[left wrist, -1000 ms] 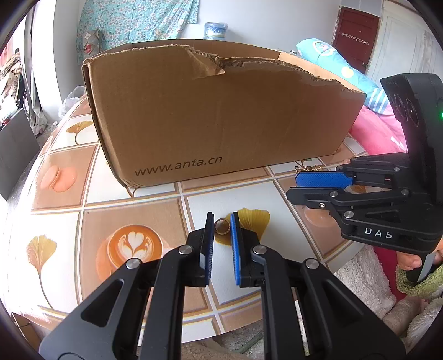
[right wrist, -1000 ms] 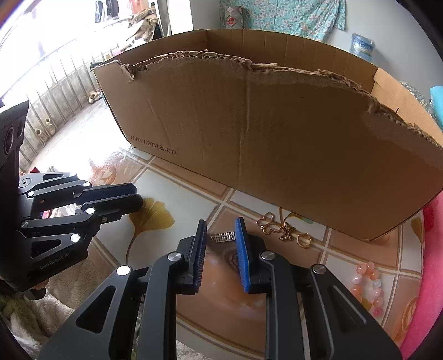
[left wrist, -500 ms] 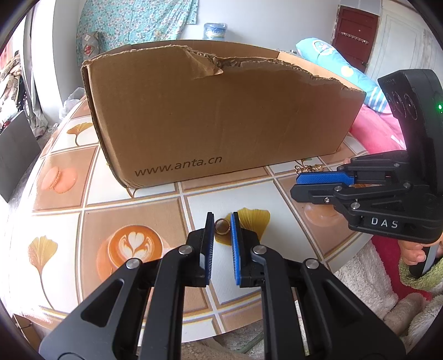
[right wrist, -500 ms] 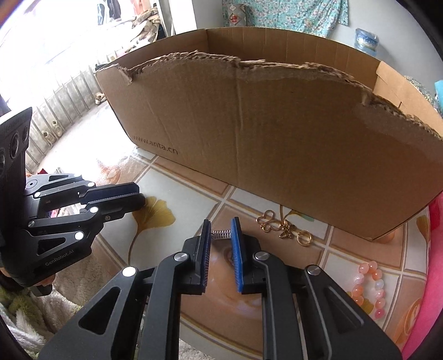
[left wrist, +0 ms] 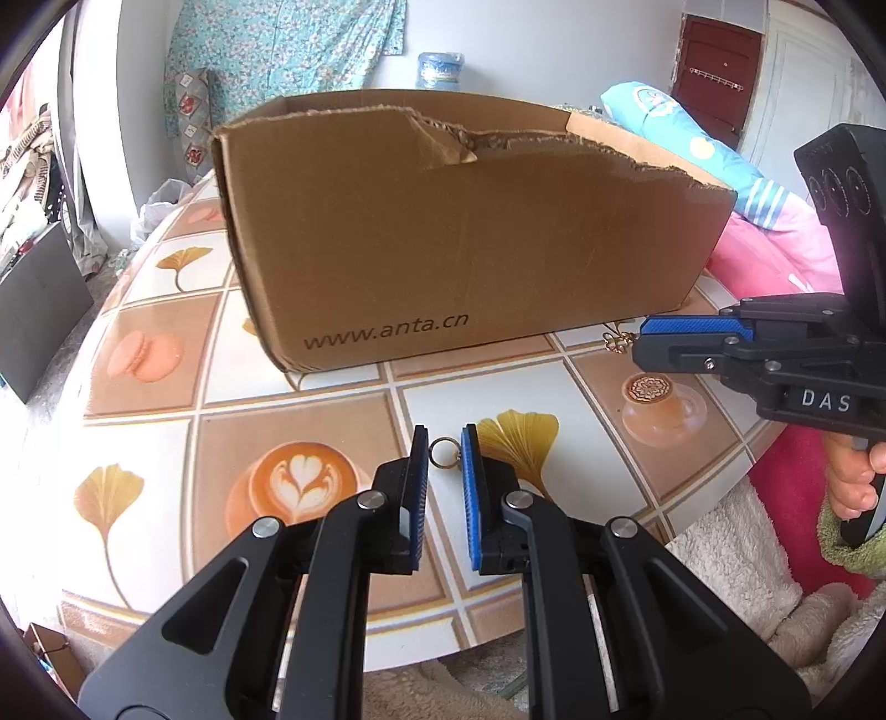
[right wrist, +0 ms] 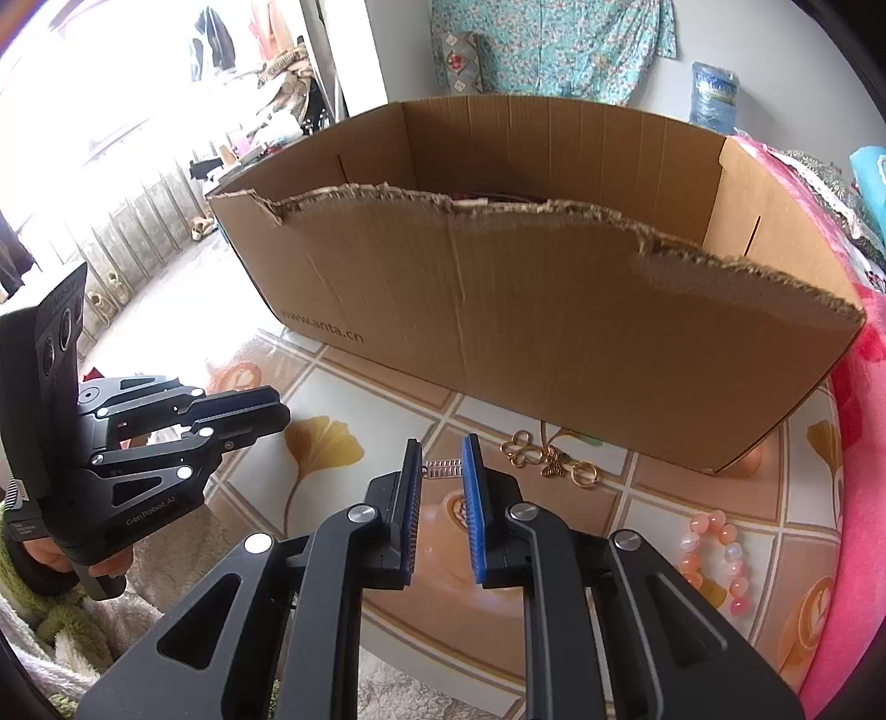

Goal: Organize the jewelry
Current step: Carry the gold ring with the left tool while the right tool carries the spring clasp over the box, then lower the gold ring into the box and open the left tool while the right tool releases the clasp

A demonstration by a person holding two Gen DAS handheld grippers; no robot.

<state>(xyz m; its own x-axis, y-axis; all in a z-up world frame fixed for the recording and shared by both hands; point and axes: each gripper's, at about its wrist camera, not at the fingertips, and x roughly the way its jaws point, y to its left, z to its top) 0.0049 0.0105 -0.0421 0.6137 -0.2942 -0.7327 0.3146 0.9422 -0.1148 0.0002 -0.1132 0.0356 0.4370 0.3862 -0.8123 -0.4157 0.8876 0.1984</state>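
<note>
While daylight is pouring in from the left, a glossy round table (left wrist: 310,559) printed with latte cups, macarons and ginkgo leaves is carrying a torn corrugated cardboard box (left wrist: 470,243) marked www.anta.cn at its far side, with a floral curtain (right wrist: 554,44) hanging behind and pink bedding (right wrist: 864,443) lying to the right. The left gripper (left wrist: 444,443) is hovering with its ribbed blue jaws slightly apart around a small gold ring (left wrist: 444,451) that seems to be lying on the tabletop. The right gripper (right wrist: 443,459) is holding its jaws a little apart around a small silver ridged clasp (right wrist: 443,468); whether they are touching it, I cannot tell. Just right of it, a gold clover-and-butterfly chain (right wrist: 545,457) is lying near the box wall, and a bracelet of smooth pink and white beads (right wrist: 714,559) is resting nearer on the right.
</note>
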